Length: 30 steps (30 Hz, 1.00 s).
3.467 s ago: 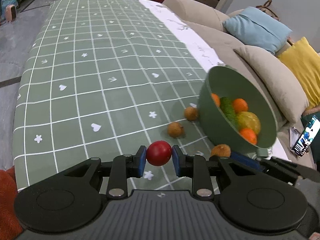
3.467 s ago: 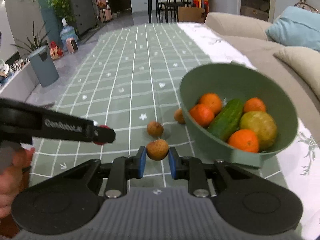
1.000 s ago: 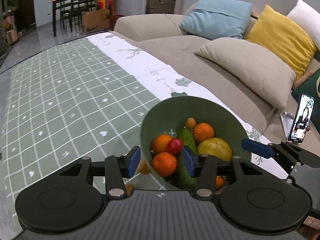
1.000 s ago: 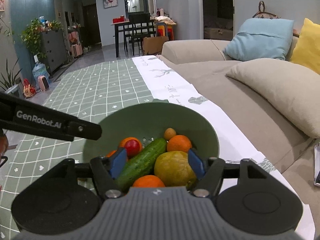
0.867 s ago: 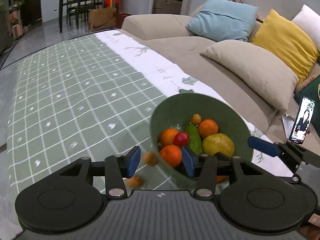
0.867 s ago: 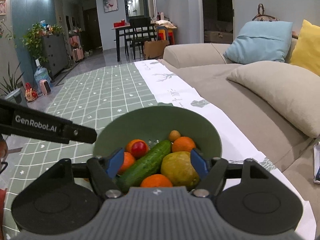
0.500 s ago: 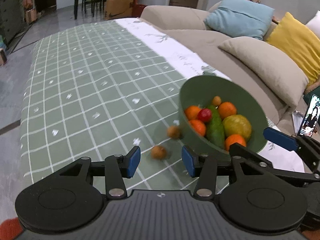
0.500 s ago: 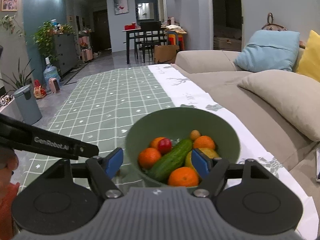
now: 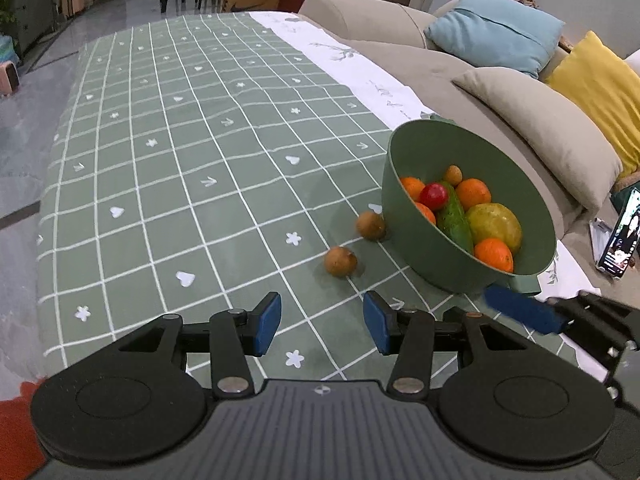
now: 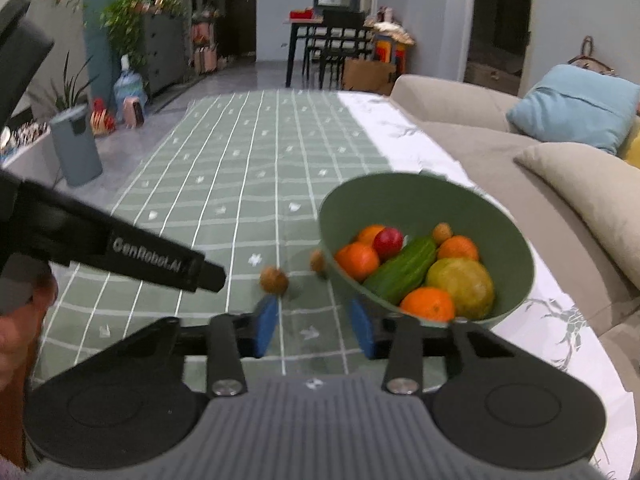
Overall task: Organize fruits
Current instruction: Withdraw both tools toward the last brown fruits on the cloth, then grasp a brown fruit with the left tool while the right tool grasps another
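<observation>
Two small brown round fruits (image 9: 340,262) are lying beside the green plastic bowl (image 9: 440,264). The left hand-held gripper (image 9: 322,322) is hovering wide open and empty, the nearer fruit just ahead. The right hand-held gripper (image 10: 314,326) is likewise gaping empty.

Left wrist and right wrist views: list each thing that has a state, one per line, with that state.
left gripper: open, empty.
right gripper: open, empty.
green bowl: upright on the tablecloth, holding fruit.
red fruit: in the bowl, on top.
cucumber: in the bowl, lying among oranges.
near brown fruit: loose on the tablecloth.
far brown fruit: loose, beside the bowl.
</observation>
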Each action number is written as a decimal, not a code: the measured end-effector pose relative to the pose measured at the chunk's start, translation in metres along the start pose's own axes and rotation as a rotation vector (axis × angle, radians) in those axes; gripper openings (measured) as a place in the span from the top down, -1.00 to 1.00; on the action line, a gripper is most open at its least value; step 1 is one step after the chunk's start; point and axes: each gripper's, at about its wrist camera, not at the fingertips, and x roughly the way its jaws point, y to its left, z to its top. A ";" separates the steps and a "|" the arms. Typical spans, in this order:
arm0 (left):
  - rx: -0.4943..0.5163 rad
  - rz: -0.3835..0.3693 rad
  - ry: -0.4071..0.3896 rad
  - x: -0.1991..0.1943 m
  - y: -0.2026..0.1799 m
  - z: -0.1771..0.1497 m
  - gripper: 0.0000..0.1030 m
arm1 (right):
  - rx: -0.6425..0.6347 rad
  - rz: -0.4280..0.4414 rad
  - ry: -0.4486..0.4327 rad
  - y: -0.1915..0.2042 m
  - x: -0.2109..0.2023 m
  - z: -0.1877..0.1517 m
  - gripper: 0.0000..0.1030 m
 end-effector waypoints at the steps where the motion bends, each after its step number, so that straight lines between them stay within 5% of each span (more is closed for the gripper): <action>1: -0.005 -0.007 0.005 0.003 0.000 0.000 -0.06 | -0.001 -0.002 0.009 0.001 0.003 -0.001 0.48; 4: -0.004 -0.017 0.016 0.011 0.000 -0.001 -0.03 | 0.002 -0.004 0.034 0.002 0.011 -0.001 0.65; 25: 0.009 -0.032 0.052 0.064 -0.009 0.019 0.00 | 0.117 -0.020 0.122 -0.010 0.049 0.002 0.64; 30: 0.013 -0.030 0.066 0.073 -0.011 0.022 0.16 | 0.125 -0.023 0.133 -0.013 0.052 0.002 0.61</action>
